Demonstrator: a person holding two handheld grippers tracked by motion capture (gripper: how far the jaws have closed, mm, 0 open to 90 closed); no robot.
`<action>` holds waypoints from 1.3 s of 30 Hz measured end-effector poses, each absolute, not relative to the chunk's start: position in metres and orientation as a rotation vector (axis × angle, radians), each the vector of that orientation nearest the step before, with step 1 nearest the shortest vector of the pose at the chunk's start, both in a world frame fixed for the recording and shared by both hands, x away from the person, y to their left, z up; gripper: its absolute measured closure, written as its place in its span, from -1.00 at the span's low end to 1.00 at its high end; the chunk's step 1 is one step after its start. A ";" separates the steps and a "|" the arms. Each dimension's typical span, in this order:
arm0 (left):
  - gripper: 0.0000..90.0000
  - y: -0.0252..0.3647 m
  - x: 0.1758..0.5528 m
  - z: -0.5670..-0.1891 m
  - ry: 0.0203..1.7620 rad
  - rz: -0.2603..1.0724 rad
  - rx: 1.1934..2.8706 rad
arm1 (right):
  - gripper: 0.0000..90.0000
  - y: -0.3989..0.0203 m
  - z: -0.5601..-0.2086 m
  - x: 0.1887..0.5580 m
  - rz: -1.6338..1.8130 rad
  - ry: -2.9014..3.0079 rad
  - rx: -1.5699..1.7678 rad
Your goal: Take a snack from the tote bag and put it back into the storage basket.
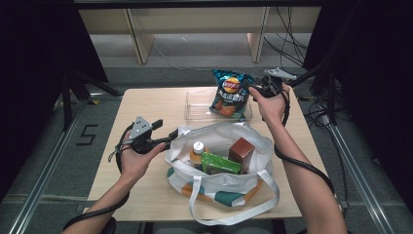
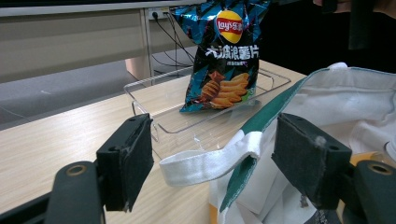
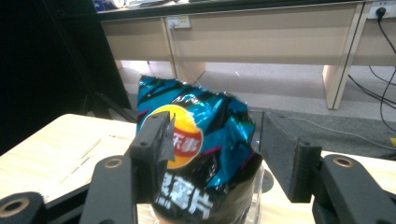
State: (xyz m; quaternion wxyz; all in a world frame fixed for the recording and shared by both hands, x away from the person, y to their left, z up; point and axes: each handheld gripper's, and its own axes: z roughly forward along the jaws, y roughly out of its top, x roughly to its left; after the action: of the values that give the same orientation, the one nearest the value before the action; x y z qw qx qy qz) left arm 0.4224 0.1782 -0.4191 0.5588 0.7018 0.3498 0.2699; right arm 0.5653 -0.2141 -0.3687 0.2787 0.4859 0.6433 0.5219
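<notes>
- My left gripper (image 1: 168, 134) sat at the left of the table (image 1: 146, 105), its jaws apart; the white strap (image 2: 210, 161) of the tote (image 1: 219, 187) ran between them without either pad pressing on it.
- The tote stood at the near middle of the table, white with green and orange patches. Inside it, from left to right, I saw a bottle (image 1: 197, 151) with a white cap, a green carton (image 1: 220, 164) and a brown box (image 1: 241, 152). I could not read any writing on those three.
- Behind the tote lay a clear tray (image 1: 195, 109), and the chip bag (image 1: 230, 93) stood upright in its right part, its bottom resting on the tray floor.
- The bag was teal and black, with pictured wavy chips near the bottom. In the left gripper view it read "Lay's" on the red and yellow roundel, with large white Chinese characters beneath.
- My right gripper (image 1: 257, 90) was at the bag's top right corner. Its jaws stood wide apart; the bag's crumpled top rose between them, against the left pad (image 3: 159, 140) and clear of the right one, so it was not clamped.
</notes>
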 end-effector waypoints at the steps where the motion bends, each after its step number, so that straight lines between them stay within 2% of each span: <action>1: -0.39 0.178 0.422 -0.419 0.825 0.636 1.655 | -0.01 -0.214 -0.369 0.565 1.400 1.726 1.304; 39: -0.39 0.179 0.422 -0.420 0.826 0.647 1.665 | 0.09 -0.229 -0.366 0.490 1.478 1.881 1.205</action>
State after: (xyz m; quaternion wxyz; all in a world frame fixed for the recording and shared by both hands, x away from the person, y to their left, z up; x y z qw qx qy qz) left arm 0.4220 0.1794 -0.4196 0.5537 0.7045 0.3496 0.2736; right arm 0.4896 -0.2293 -0.3658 0.2296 0.4379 0.6835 0.5370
